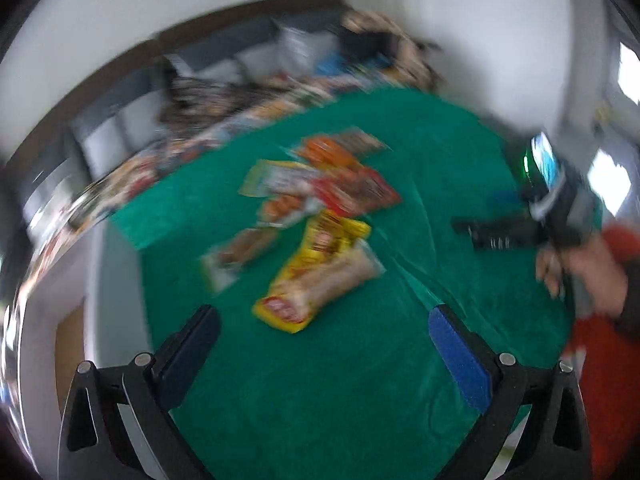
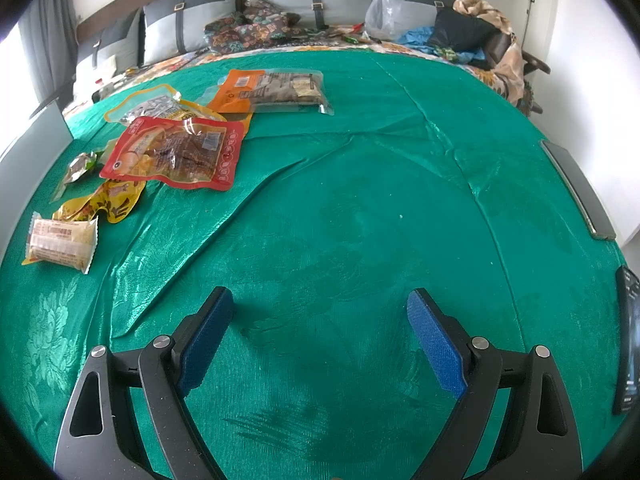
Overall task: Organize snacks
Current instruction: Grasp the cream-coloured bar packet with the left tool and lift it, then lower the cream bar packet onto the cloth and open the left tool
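Several snack packets lie in a loose pile on a green cloth (image 2: 360, 208). In the right wrist view a red packet (image 2: 176, 152), an orange packet (image 2: 256, 90), a yellow packet (image 2: 104, 200) and a pale biscuit pack (image 2: 60, 244) sit at the left. My right gripper (image 2: 320, 312) is open and empty above bare cloth, right of the pile. The left wrist view is blurred; the yellow packet (image 1: 316, 268) and the red packet (image 1: 352, 192) lie ahead of my open, empty left gripper (image 1: 324, 328). The right gripper (image 1: 500, 232) shows at its right edge.
A dark phone (image 2: 580, 188) and a remote (image 2: 630, 340) lie at the cloth's right edge. Grey pillows (image 2: 192, 16), a plastic bag (image 2: 386, 10) and piled clothes (image 2: 476, 32) lie behind the cloth. A white wall (image 2: 580, 40) is on the right.
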### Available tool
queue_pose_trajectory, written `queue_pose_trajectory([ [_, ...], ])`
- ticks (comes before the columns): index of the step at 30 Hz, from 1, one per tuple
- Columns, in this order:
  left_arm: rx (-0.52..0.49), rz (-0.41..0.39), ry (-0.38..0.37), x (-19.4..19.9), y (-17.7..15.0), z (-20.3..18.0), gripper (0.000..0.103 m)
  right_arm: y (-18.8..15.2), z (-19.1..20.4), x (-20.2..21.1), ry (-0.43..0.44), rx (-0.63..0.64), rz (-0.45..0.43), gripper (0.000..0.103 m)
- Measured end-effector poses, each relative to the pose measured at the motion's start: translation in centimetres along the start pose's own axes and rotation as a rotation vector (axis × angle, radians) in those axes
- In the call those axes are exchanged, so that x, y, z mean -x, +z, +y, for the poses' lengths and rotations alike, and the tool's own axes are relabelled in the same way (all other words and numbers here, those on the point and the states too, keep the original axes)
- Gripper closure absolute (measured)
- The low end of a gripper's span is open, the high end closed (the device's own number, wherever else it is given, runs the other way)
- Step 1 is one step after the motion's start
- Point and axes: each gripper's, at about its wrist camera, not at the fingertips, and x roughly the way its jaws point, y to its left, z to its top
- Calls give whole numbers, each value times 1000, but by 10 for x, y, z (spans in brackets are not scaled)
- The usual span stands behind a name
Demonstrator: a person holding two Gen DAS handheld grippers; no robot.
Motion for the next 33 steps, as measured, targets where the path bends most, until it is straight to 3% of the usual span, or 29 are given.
queue_pose_trajectory([
  [3,-47,80,-26,-43,13,-8,3,0,0,0,0,0,0,12],
  [7,-130,185,-21,-94,26,-15,20,0,0,0,0,-1,0,12],
  [10,-196,247,-5,-122,26,-22,25,0,0,0,0,-1,0,12],
  [13,-215,278,-3,-137,23,-21,45,0,-1,0,0,-1,1,12],
  [14,-208,269,11,-135,22,-19,59,0,0,0,0,-1,1,12],
  [16,-140,257,24,-129,20,-11,73,0,0,0,0,-1,1,12],
  [19,44,254,-55,-114,7,9,74,0,0,0,0,-1,1,12],
  [23,321,240,-81,-79,-39,33,74,0,0,0,0,-1,1,12],
  [26,526,217,-56,-55,-83,50,74,0,0,0,0,-1,1,12],
  [31,704,166,43,-41,-129,72,72,0,0,0,0,-1,2,12],
  [32,711,137,50,-40,-131,74,64,0,0,0,0,-2,2,12],
  [33,705,124,54,-41,-130,75,62,0,0,0,0,-2,2,12],
])
